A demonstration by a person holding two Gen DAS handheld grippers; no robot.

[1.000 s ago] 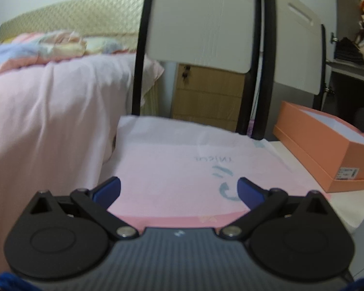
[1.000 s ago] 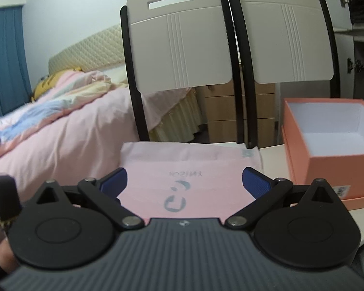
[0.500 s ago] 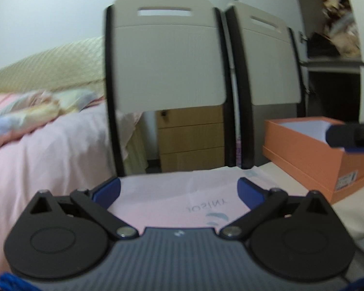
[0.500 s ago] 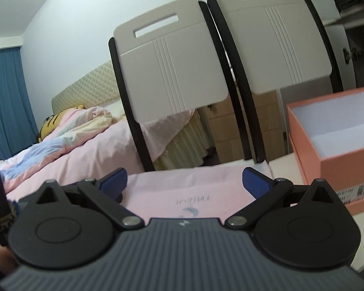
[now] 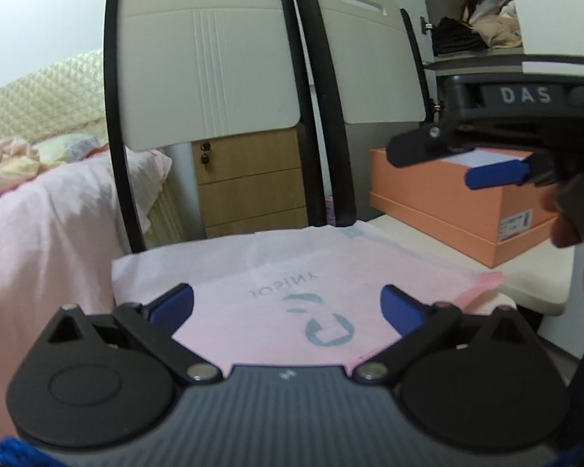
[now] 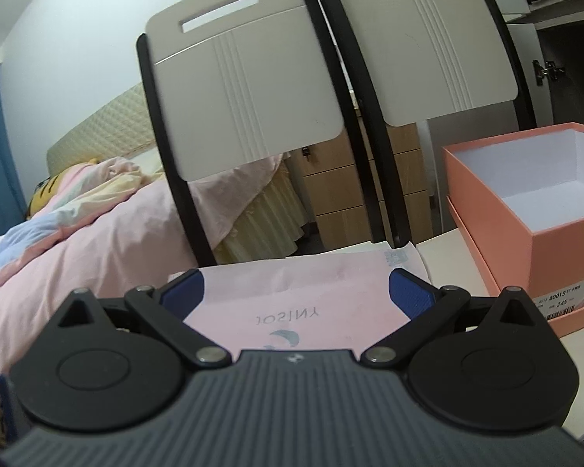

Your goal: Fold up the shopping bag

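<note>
Bag [image 5: 292, 295] lies flat on table [image 5: 525, 284] (logo up); left gripper [image 5: 288, 307] and right gripper [image 6: 296, 292] both spread wide above it, holding nothing.

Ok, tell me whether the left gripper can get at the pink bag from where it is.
Probably yes. The left gripper is open, with the pink bag lying flat on the table right ahead of its fingers and nothing between them. The right gripper hangs off to the side, in front of the orange box.
</note>
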